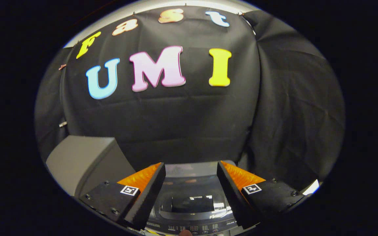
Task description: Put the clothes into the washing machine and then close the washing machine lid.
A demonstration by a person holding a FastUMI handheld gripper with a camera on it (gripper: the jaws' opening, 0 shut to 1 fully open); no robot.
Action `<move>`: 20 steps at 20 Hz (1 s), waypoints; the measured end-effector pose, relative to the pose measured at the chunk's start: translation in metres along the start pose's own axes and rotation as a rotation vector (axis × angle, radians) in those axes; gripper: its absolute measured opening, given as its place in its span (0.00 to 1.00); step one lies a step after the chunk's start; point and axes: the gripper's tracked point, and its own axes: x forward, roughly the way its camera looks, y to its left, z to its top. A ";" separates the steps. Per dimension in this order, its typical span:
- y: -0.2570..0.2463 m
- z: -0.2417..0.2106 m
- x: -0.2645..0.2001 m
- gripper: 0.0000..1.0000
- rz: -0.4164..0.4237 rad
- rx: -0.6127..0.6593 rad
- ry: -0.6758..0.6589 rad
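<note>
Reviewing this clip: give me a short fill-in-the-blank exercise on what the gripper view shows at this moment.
1. The fingers of the hand-held gripper stand ____, with nothing held between them.
2. Seen between the fingers, the washing machine has a glossy lid that is ____.
3. The grey box stands ____ the washing machine, against the black cloth wall.

Missing words: apart (open); closed; beside

Washing machine lid: glossy, smooth, dark see-through panel (glass or plastic, can't tell), catching bright reflections. Control strip at its near edge: smooth, slight sheen. Booth wall: matt black cloth, creased and wrinkled. Grey box beside the machine: matt, smooth, plain. Gripper fingers spread apart, inner faces rough-textured, holding nothing.
</note>
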 end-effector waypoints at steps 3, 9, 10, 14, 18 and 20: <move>0.004 0.044 -0.024 0.99 0.022 -0.009 -0.112; 0.019 0.125 -0.059 0.99 0.044 -0.056 -0.281; 0.020 0.131 -0.063 0.99 0.046 -0.065 -0.296; 0.029 0.150 -0.079 0.99 0.064 -0.084 -0.335; 0.040 0.152 -0.086 0.99 0.093 -0.081 -0.350; 0.043 0.159 -0.090 0.99 0.100 -0.068 -0.360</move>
